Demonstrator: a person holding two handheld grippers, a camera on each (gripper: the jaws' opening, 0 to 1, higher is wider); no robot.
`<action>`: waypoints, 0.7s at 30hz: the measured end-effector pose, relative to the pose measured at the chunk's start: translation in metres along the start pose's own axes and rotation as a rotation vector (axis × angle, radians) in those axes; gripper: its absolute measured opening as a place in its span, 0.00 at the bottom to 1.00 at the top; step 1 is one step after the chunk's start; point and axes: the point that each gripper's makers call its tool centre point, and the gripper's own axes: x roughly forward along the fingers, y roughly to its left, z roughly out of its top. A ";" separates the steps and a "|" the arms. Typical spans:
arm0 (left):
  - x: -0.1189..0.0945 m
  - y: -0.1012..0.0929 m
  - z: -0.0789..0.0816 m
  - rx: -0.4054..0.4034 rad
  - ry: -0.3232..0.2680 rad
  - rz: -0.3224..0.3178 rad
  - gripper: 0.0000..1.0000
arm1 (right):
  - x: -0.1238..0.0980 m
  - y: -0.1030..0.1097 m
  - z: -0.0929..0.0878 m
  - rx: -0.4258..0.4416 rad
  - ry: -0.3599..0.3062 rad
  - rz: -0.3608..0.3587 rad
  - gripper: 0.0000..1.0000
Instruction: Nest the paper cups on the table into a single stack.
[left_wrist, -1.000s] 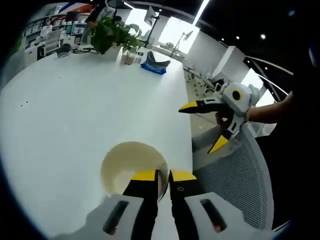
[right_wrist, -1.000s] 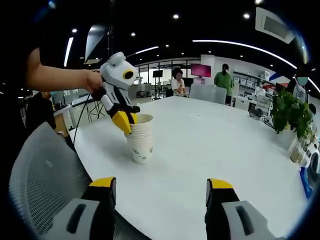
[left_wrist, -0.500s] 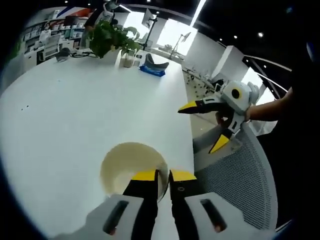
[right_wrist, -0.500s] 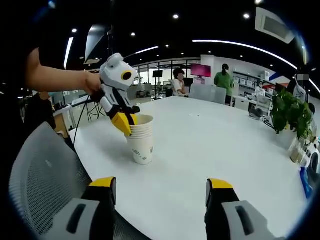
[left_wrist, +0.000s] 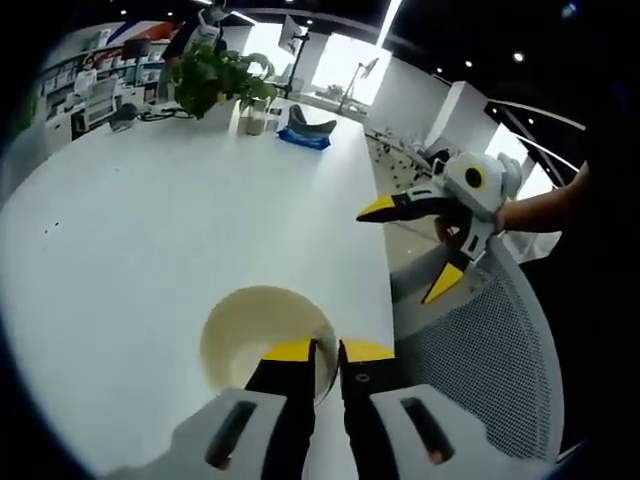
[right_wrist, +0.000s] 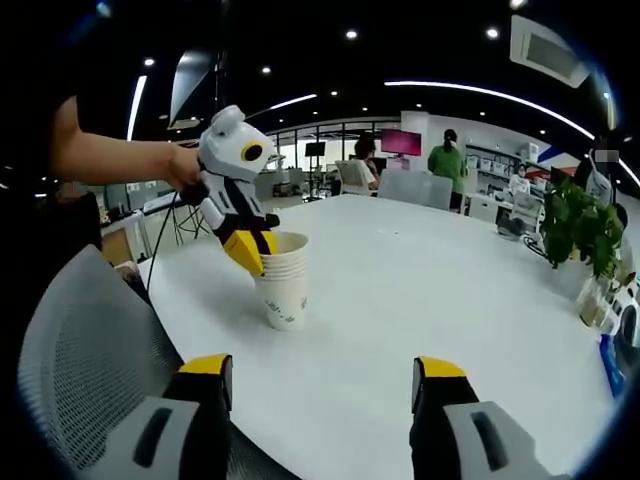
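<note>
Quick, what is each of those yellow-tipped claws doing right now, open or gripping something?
Left gripper: shut on the rim of the paper cup stack.
Right gripper: open, holding nothing.

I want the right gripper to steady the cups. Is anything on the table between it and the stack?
Nothing visible: bare white table lies between the open right gripper and the cup stack, whose rim the left gripper pinches.

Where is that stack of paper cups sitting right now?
The stack of paper cups stands upright on the white table near its edge, left of centre in the right gripper view, beside a mesh chair, with the left gripper shut on its rim.
</note>
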 end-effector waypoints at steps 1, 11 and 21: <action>0.000 -0.001 0.000 0.005 0.002 0.004 0.05 | 0.000 0.000 0.000 0.000 0.000 0.001 0.73; -0.007 0.000 0.003 0.094 0.007 0.049 0.12 | 0.000 0.001 0.000 -0.005 -0.001 0.005 0.74; -0.035 0.001 0.019 0.139 -0.081 0.114 0.15 | 0.001 0.002 -0.003 -0.011 0.014 0.017 0.74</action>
